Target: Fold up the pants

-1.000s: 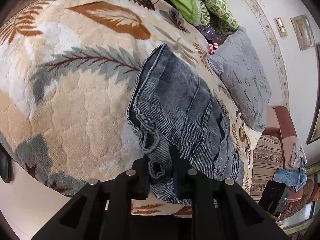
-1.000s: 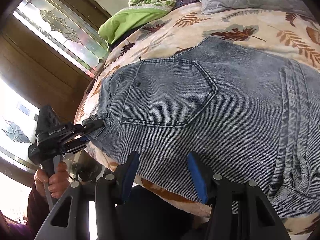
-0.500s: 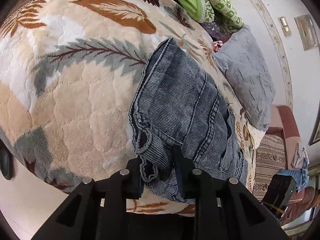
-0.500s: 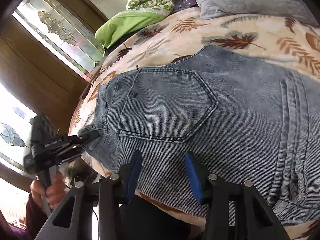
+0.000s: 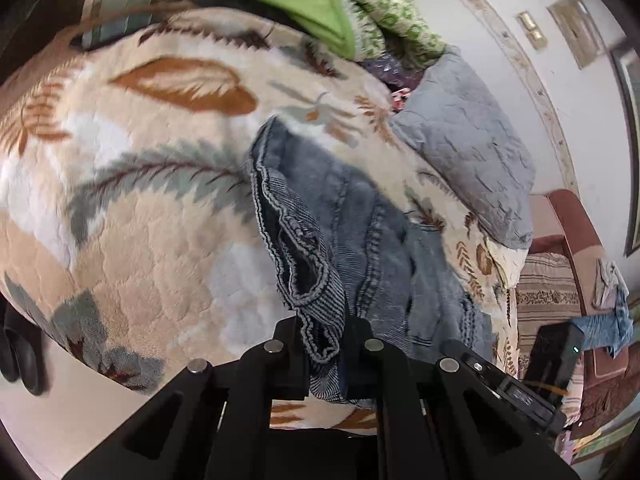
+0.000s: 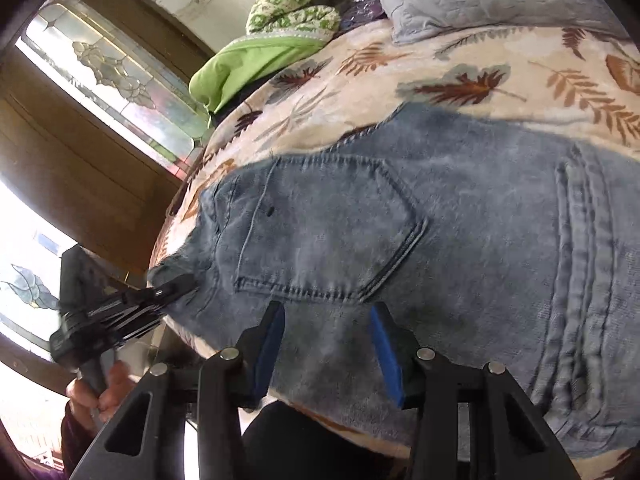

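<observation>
Grey-blue denim pants (image 6: 460, 232) lie on a bed with a leaf-print blanket (image 5: 120, 208), back pocket (image 6: 324, 228) facing up. My left gripper (image 5: 326, 344) is shut on the bunched waistband corner (image 5: 316, 300) of the pants and holds it slightly raised at the near bed edge; it also shows in the right wrist view (image 6: 176, 286) at the left corner of the pants. My right gripper (image 6: 326, 344) is open with blue pads (image 6: 384, 352), its jaws over the near edge of the denim below the pocket, gripping nothing.
A grey quilted pillow (image 5: 472, 160) and a green blanket pile (image 5: 320, 8) lie at the far end of the bed. A brown striped sofa (image 5: 560, 280) with clothes stands to the right. A stained-glass door (image 6: 100, 80) is beyond the bed's left side.
My left gripper has lifted and pulled the waistband corner, bunching it more. My right gripper has moved in closer over the pants' near edge, still open.
</observation>
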